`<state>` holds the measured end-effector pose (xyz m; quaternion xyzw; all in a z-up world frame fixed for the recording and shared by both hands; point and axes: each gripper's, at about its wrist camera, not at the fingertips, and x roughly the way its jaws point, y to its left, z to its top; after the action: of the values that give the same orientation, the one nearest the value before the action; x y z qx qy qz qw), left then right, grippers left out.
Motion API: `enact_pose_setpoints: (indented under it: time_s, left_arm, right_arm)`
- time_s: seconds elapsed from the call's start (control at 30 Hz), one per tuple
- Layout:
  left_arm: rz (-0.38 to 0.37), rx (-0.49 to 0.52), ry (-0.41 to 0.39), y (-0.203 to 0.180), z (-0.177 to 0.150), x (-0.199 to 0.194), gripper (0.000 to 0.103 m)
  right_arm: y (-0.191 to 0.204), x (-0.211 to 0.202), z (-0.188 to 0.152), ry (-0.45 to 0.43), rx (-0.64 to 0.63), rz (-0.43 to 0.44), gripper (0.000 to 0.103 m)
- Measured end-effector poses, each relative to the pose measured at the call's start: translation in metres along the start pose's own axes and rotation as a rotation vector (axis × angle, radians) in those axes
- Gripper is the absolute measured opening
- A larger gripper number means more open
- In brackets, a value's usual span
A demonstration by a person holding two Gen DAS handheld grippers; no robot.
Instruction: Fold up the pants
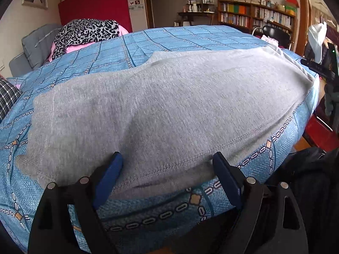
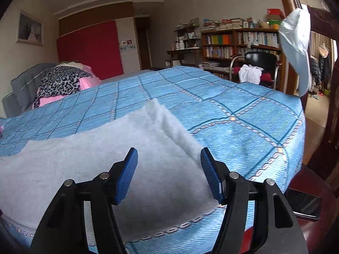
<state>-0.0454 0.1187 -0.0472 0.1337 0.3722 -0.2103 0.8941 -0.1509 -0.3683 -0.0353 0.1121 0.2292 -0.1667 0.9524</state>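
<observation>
Left gripper (image 1: 167, 167) spread wide, straddling near seam of grey pants (image 1: 161, 105) lying flat on blue bedspread (image 1: 190, 38); right gripper (image 2: 169, 170) spread, empty, over pants end at 12 o'clock. Step: regrasp between folds. Next: pinch edges, fold across

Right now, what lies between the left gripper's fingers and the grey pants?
Nothing: in the left wrist view the open left gripper straddles the near hem of the grey pants, directly on the blue bedspread.
</observation>
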Motion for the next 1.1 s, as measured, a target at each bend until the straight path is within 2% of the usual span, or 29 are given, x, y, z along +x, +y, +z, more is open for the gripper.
enact_pose_setpoints:
  time_s: [0.1, 0.27, 0.43, 0.6, 0.8, 1.0, 1.1]
  left_arm:
    - [-0.013, -0.013, 0.001, -0.002, 0.009, -0.001, 0.086]
    - [-0.078, -0.007, -0.088, -0.018, 0.037, -0.009, 0.088]
    - [-0.118, -0.012, -0.119, -0.035, 0.063, 0.007, 0.088]
    - [-0.133, -0.040, -0.054, -0.044, 0.070, 0.040, 0.088]
    - [-0.149, 0.038, -0.029, -0.052, 0.048, 0.042, 0.088]
    - [-0.114, 0.085, -0.041, -0.062, 0.031, 0.038, 0.089]
    - [-0.154, 0.034, -0.032, -0.058, 0.042, 0.034, 0.089]
  right_arm:
    - [0.036, 0.006, -0.005, 0.038, -0.055, 0.120, 0.064]
    - [0.100, 0.008, -0.010, 0.098, -0.173, 0.296, 0.065]
    - [0.155, 0.013, -0.018, 0.169, -0.276, 0.397, 0.070]
    - [0.182, 0.016, -0.043, 0.241, -0.412, 0.408, 0.070]
    - [0.176, 0.004, -0.068, 0.234, -0.493, 0.409, 0.073]
    - [0.171, 0.002, -0.070, 0.252, -0.512, 0.428, 0.073]
    - [0.172, 0.005, -0.056, 0.289, -0.502, 0.461, 0.073]
